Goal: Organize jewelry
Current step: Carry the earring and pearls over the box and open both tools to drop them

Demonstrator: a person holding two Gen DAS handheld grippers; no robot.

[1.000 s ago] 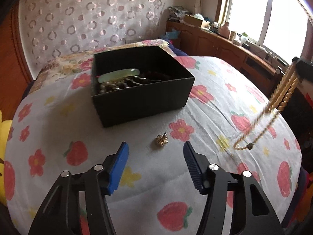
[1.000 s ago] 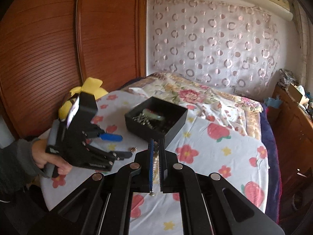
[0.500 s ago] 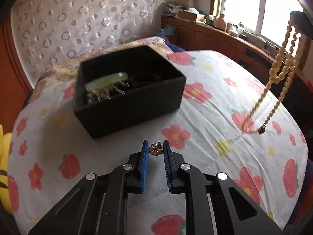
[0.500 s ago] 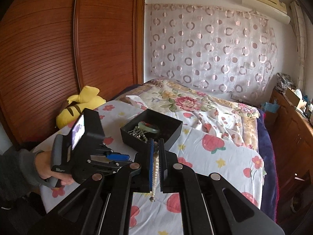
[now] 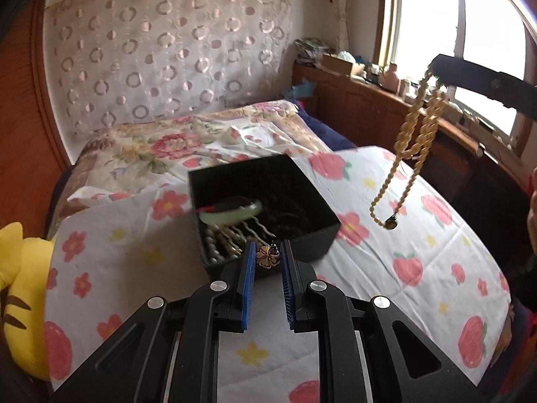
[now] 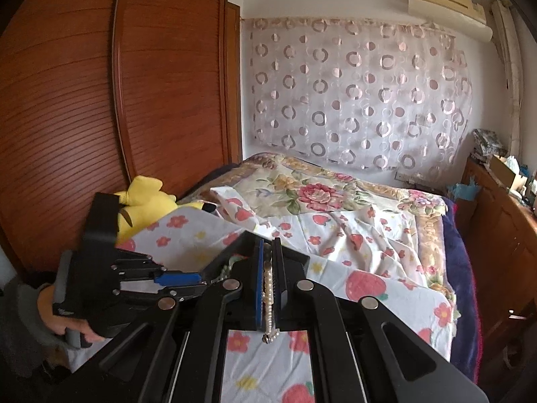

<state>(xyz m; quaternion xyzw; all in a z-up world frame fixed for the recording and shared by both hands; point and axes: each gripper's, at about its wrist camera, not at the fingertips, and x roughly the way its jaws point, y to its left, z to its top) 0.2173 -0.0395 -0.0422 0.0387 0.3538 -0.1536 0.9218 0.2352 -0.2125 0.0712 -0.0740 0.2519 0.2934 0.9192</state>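
Pinched between the blue pads of the left gripper (image 5: pixel 267 258) is a small clover-shaped brooch (image 5: pixel 267 256), gripped by its edges so that its face stays in view. It is carried just at the near rim of the black jewelry box (image 5: pixel 312 198), which sits on the strawberry-print sheet (image 5: pixel 419 241) toward the middle of the bed; a release into the box looks like the step in hand. Inside the box a pale green bangle (image 5: pixel 231 213) and wavy hairpins (image 5: pixel 235 238) are seen against the near wall, so space is left toward the far side.

Over on the right, a pearl necklace (image 6: pixel 267 288) is clamped in the right gripper (image 6: pixel 266 285), jaws pressed together on the strand. From the left wrist view the strand (image 5: pixel 407 154) is seen hanging in a doubled loop, clasp lowest, clear of the sheet and right of the box. Held high like that, it is probably being kept from tangling or dragging while the brooch goes in.

A yellow plush toy (image 6: pixel 144 201) lies at the left edge of the bed beside the wooden wardrobe (image 6: pixel 100 100).
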